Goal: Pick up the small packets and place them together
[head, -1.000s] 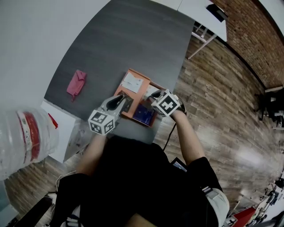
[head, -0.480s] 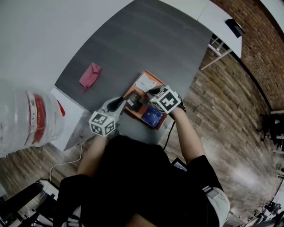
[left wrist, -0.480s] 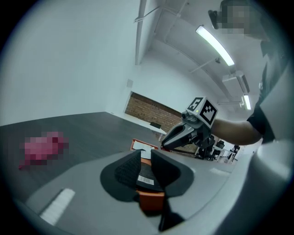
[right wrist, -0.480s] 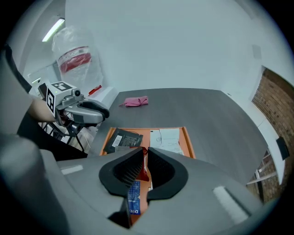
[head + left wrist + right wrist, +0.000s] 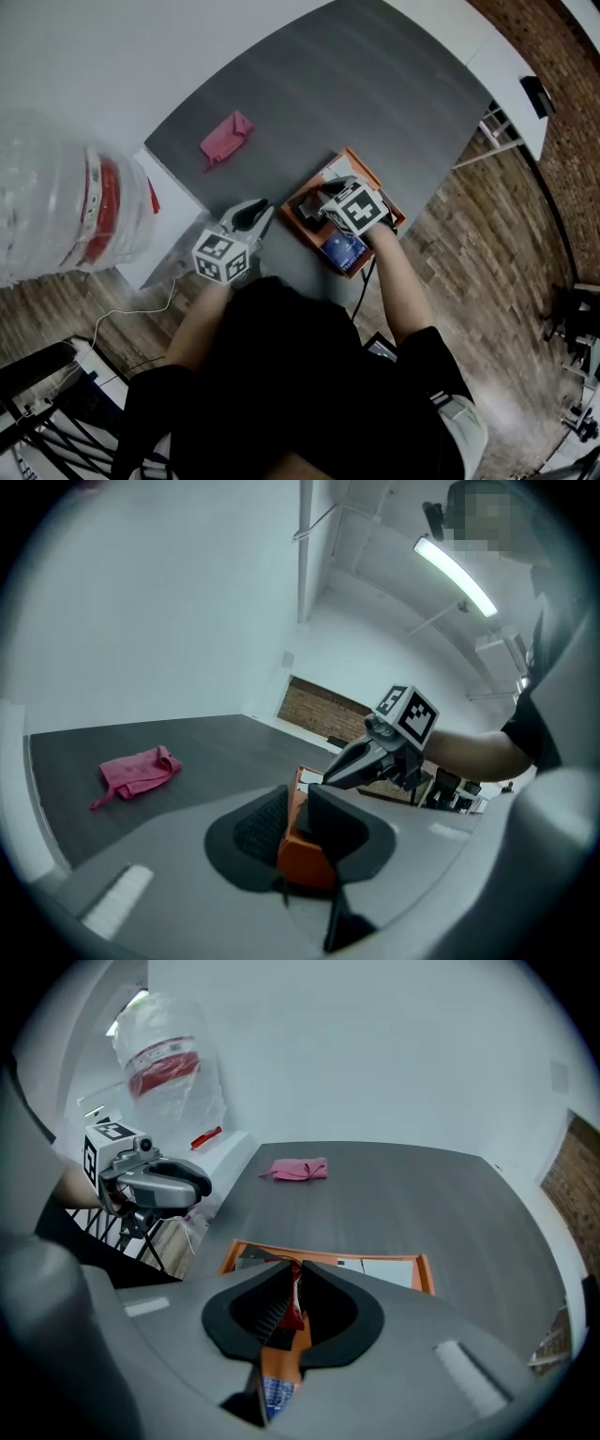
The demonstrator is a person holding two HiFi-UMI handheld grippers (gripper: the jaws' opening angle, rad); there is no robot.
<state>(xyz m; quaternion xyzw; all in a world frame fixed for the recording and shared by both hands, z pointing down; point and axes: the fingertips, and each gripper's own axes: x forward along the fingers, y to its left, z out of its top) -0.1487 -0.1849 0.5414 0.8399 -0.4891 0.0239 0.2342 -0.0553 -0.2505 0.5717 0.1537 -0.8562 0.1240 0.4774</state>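
Red packet (image 5: 296, 1309): 1 pc, clamped upright in right gripper (image 5: 292, 1277) fingers, hanging above the orange tray (image 5: 424, 1274).
Tray contents: white packet (image 5: 373, 1270), blue packet (image 5: 277, 1397); tray sits on grey counter (image 5: 422, 1194).
Left gripper (image 5: 298, 803): fingers apart, tray corner in gap, no grip evident.
Handling: lower w/ fingers closed; release beside blue packet, inside rim; keep left gripper clear.

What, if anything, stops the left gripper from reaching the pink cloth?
Probably nothing, so likely yes: the left gripper is open, and only table surface lies between it and the cloth.
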